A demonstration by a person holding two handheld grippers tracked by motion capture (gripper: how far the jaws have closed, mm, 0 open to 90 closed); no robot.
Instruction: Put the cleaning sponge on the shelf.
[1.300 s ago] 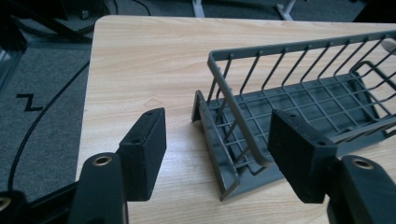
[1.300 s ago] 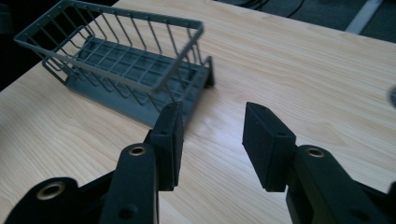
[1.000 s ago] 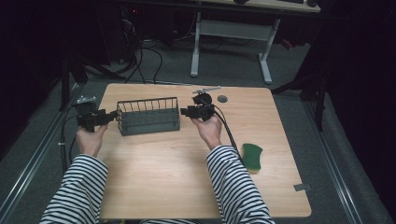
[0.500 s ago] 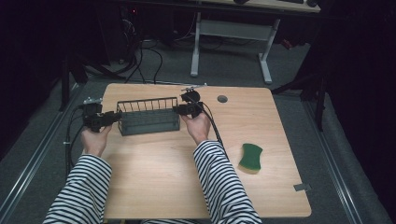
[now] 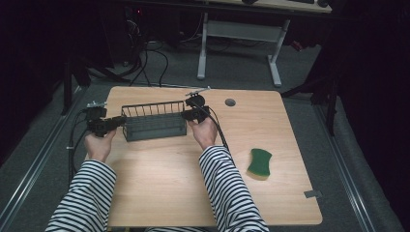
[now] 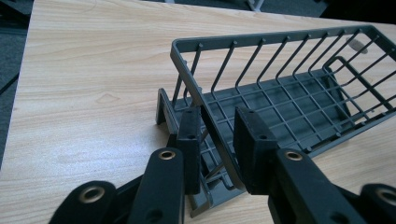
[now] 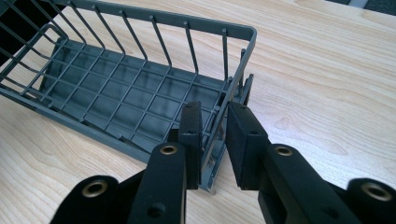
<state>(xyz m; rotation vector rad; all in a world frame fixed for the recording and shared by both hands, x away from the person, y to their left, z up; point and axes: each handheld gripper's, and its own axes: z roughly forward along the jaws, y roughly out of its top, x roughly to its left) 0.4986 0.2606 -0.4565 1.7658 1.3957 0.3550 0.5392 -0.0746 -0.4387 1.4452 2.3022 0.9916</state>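
Note:
A grey wire basket stands on the wooden table, long side facing the person. My left gripper is at its left end; in the left gripper view the jaws straddle the basket's end wall and have just been closing on it. My right gripper is at the right end; in the right gripper view its jaws have just been closing and clamp the basket's end wall, one pad inside, one outside. The basket is empty.
A green sponge lies on the table to the right of the right forearm. A round cable hole sits near the table's far edge. Cables trail off the left edge. Another desk's white legs stand beyond.
The right hand has moved left up to the basket's right end. Both pairs of jaws have closed onto the basket's end walls. The basket and sponge have stayed in place.

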